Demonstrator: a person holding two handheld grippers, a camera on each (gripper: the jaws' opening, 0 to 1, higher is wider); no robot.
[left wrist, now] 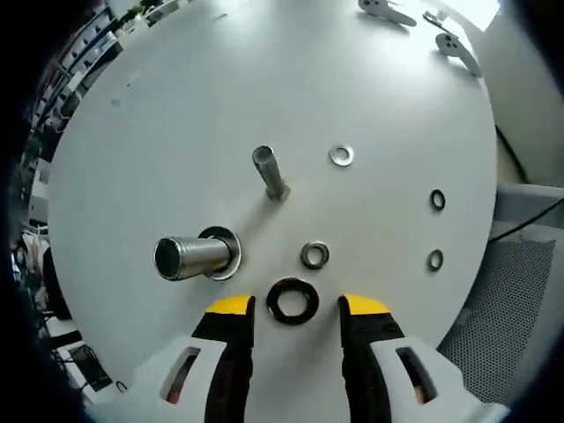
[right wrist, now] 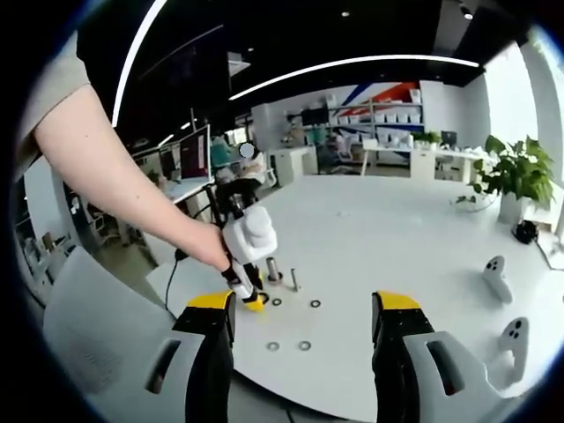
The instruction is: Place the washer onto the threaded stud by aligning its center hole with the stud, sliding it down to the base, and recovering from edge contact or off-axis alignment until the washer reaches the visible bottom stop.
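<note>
Left tongs (left wrist: 296, 310) are spread open, straddling a dark washer (left wrist: 293, 300) that lies flat on the white round surface (left wrist: 132, 159), near its edge closest to the person. Nothing gripped yet. Thin threaded stud (left wrist: 270, 172) stands further in toward the surface's middle; a thicker stud (left wrist: 194, 256) with a washer already at its base sits beside it. Spare washers lie loose: one (left wrist: 315, 255) just past the dark one, one (left wrist: 341, 156) beside the thin stud, two (left wrist: 436, 229) toward the far-side edge.

Right tongs (right wrist: 304, 330) hang released, well apart from the work, empty.

Risks: the washer lies flat, so the tips may skate over it or flick it toward the edge on closing. A pinch on the rim would probably tilt it, so the hole meets the threads off-axis and hangs up. Hole size against the thin stud is hard to judge; it may belong to the thick one.
</note>
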